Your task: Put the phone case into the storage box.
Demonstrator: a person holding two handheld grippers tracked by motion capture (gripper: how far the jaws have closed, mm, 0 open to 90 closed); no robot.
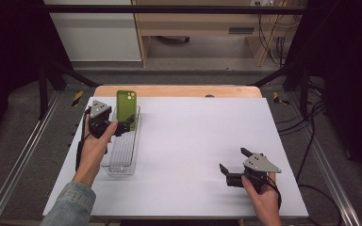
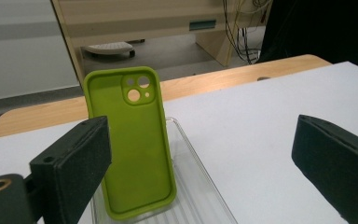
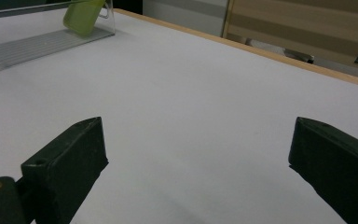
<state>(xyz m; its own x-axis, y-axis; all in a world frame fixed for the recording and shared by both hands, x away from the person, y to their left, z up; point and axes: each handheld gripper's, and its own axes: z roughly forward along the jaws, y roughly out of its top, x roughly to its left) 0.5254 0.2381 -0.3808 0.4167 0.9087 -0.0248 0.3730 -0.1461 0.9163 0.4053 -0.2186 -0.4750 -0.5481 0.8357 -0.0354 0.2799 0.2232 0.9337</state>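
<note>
A white table [image 1: 188, 155] fills the frame's middle, a clear tray [image 1: 122, 155] at its left holding a green phone case [image 1: 126, 107] upright at the far end, just beside the wide-open left gripper [image 1: 122, 128]; the right gripper [image 1: 232, 162], lower right, gapes empty.

In the right gripper view, the top edge cuts off most of the green phone case [image 3: 83, 16]. In the high view, the left tongs [image 1: 122, 127] hide its bottom, maybe touching it.
</note>
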